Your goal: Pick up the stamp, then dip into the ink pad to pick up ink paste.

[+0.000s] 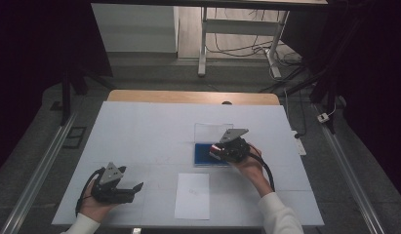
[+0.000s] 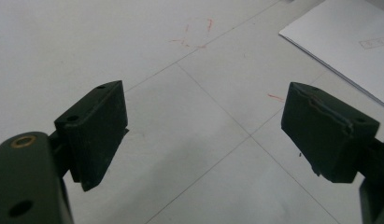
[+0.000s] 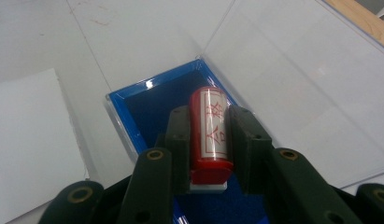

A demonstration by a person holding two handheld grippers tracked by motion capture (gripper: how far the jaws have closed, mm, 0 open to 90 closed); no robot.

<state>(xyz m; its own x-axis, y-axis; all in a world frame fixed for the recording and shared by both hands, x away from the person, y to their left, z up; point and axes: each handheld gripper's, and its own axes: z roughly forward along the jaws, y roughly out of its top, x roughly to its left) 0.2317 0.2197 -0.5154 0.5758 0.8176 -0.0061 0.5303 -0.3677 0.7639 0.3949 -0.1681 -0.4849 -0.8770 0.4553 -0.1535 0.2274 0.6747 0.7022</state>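
Left gripper rests near the desk's front-left corner, jaws wide apart, empty. Beside it, a white paper sheet at the front edge. Right gripper clamps a red cylindrical stamp over the blue ink-pad case, right of centre. We judge the smooth, glossy barrel could slip or tilt, smearing ink. It has a white label with red characters.

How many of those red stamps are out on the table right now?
1. The red stamp is clamped in the right gripper, over the open blue box. None shows by the white paper sheet or the left gripper; the gripper may hide part of the box.
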